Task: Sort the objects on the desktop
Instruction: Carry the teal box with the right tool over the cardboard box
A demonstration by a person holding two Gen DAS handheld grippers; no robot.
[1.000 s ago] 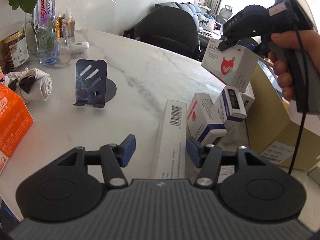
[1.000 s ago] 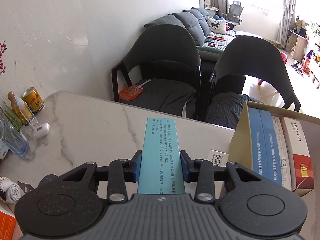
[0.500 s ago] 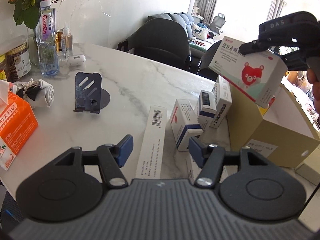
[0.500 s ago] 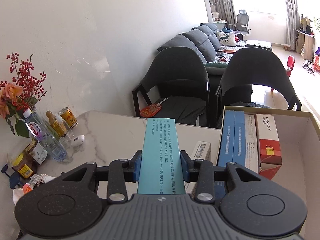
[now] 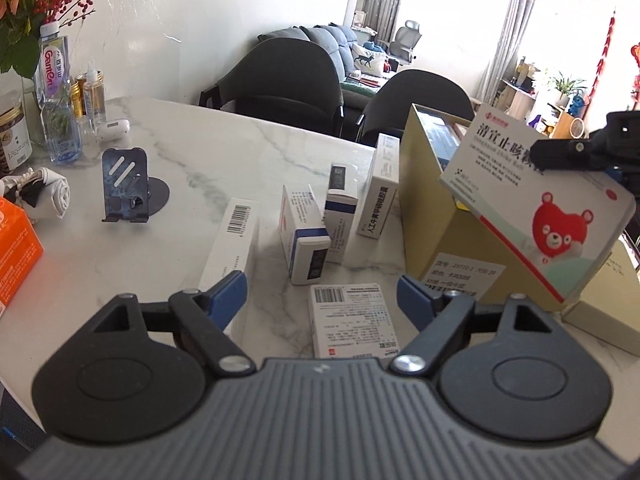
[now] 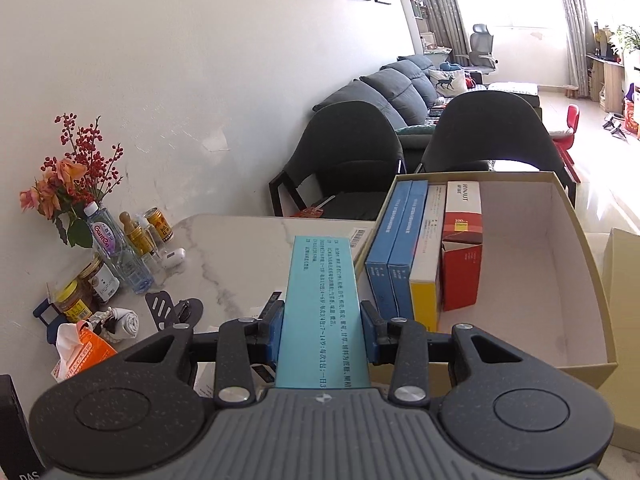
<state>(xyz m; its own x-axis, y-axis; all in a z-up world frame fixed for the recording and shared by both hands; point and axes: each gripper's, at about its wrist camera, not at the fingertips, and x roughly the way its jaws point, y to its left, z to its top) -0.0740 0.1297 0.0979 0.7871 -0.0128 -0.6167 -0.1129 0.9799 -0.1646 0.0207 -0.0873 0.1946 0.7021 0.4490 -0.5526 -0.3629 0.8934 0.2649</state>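
My right gripper (image 6: 323, 340) is shut on the medicine box with a red bear (image 5: 536, 208), whose teal side (image 6: 322, 308) fills the gap between its fingers. It hangs in the air beside the left wall of the tan cardboard box (image 6: 576, 264), which holds several upright packs (image 6: 424, 252). The left wrist view shows the bear box raised beside the cardboard box (image 5: 432, 208). My left gripper (image 5: 320, 296) is open above a flat white box (image 5: 352, 320) on the marble table (image 5: 208, 160). Several small medicine boxes (image 5: 304, 236) stand ahead, and a long white box (image 5: 232, 244) lies to their left.
A black phone stand (image 5: 124, 184) sits on the left of the table. At the far left stand a water bottle (image 5: 54, 92), jars, a rolled cloth (image 5: 52, 196) and an orange tissue pack (image 5: 16, 252). Two dark chairs (image 5: 288, 80) stand behind the table.
My right gripper has risen with the bear box and moved toward the cardboard box, now looking down into it. My left gripper pulled back and up, revealing the flat white box.
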